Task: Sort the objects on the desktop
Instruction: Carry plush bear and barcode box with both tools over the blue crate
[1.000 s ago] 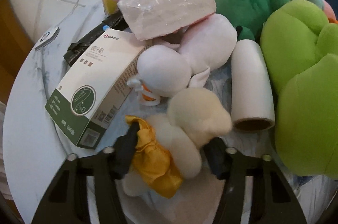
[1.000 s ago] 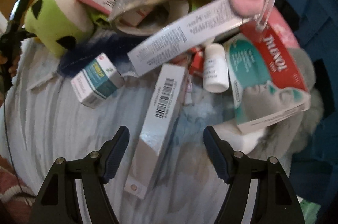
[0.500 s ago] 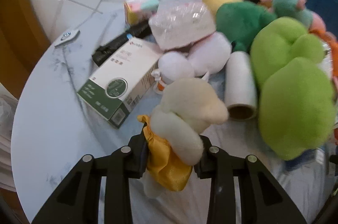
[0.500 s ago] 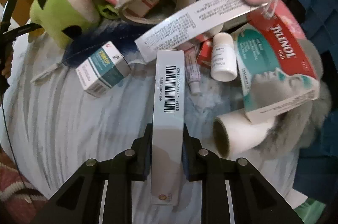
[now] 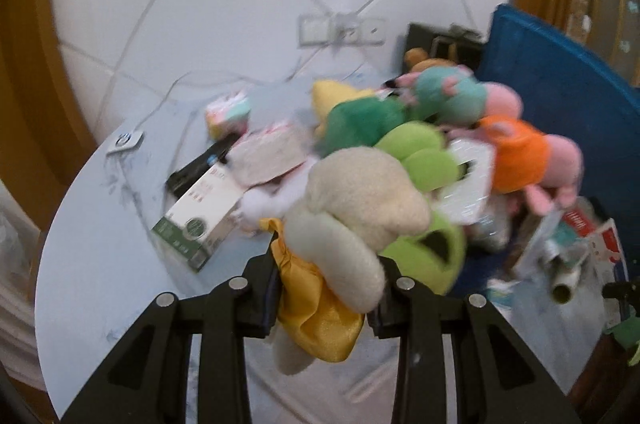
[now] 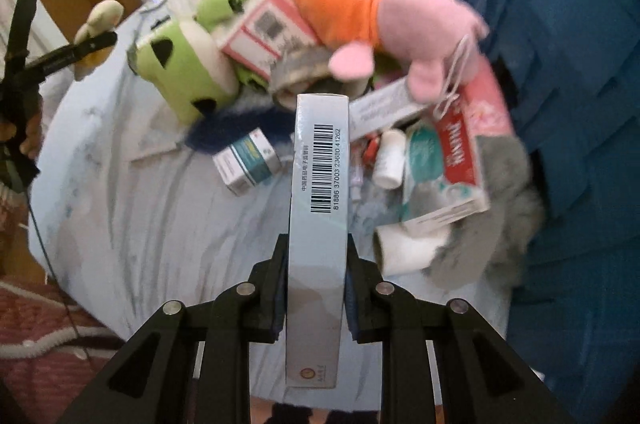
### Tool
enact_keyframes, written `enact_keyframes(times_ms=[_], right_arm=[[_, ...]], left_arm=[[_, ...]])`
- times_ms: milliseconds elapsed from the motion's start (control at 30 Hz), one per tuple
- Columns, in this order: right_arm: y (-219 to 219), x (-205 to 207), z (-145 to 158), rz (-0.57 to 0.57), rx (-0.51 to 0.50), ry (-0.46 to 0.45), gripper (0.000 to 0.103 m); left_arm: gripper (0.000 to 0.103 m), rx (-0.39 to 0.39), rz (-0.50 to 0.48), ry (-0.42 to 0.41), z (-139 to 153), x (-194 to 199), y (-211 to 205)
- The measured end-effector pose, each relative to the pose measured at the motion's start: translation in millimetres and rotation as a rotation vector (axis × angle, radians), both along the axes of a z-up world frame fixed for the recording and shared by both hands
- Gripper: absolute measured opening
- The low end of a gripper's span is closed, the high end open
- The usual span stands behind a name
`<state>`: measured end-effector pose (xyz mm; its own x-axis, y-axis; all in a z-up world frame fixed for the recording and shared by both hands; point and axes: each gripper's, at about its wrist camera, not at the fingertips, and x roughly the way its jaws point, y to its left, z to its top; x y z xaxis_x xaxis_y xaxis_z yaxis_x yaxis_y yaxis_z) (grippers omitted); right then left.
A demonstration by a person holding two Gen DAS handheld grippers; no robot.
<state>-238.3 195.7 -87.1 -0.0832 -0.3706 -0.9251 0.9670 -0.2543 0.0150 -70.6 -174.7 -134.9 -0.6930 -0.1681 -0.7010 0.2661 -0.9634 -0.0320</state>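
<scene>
My left gripper (image 5: 326, 294) is shut on a cream plush toy with a yellow cloth (image 5: 344, 224) and holds it lifted above the round table (image 5: 100, 244). The toy and left gripper also show in the right wrist view (image 6: 94, 31), at far left. My right gripper (image 6: 316, 284) is shut on a long grey box with a barcode (image 6: 318, 207), held upright above the table (image 6: 120, 203). A pile of plush toys and boxes lies beyond both grippers.
On the table lie a green-and-white box (image 5: 200, 216), a green plush (image 6: 184, 71), an orange-and-pink plush (image 6: 380, 3), a small teal medicine box (image 6: 248, 163), a white bottle (image 6: 390, 159), a Tylenol box (image 6: 452, 159) and a roll (image 6: 404, 250). A blue crate (image 6: 560, 63) stands at right.
Both grippers closed, the left on the cream plush and the right on the long grey box, then lifted them off the table and pulled back from the pile.
</scene>
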Motion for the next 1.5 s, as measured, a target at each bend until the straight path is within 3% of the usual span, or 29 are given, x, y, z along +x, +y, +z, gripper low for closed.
enact_keyframes(times_ms=[500, 1133, 1333, 1500], right_arm=[[33.1, -51.2, 104.7, -0.035, -0.137, 0.009, 0.023], [113.5, -141.3, 221.5, -0.123, -0.341, -0.025, 0.023], [128.6, -181.1, 234.9, -0.185, -0.358, -0.002, 0.023], [138.0, -215.9, 229.4, -0.236, -0.337, 0.011, 0.023]], left_arm=[[0.033, -0.007, -0.174, 0.121, 73.1, -32.7, 125.2], [0.033, -0.009, -0.405, 0.229, 138.9, -124.1, 303.0], [0.033, -0.019, -0.471, 0.252, 154.1, -145.4, 349.4], [0.033, -0.028, -0.526, 0.263, 164.5, -163.2, 389.6]])
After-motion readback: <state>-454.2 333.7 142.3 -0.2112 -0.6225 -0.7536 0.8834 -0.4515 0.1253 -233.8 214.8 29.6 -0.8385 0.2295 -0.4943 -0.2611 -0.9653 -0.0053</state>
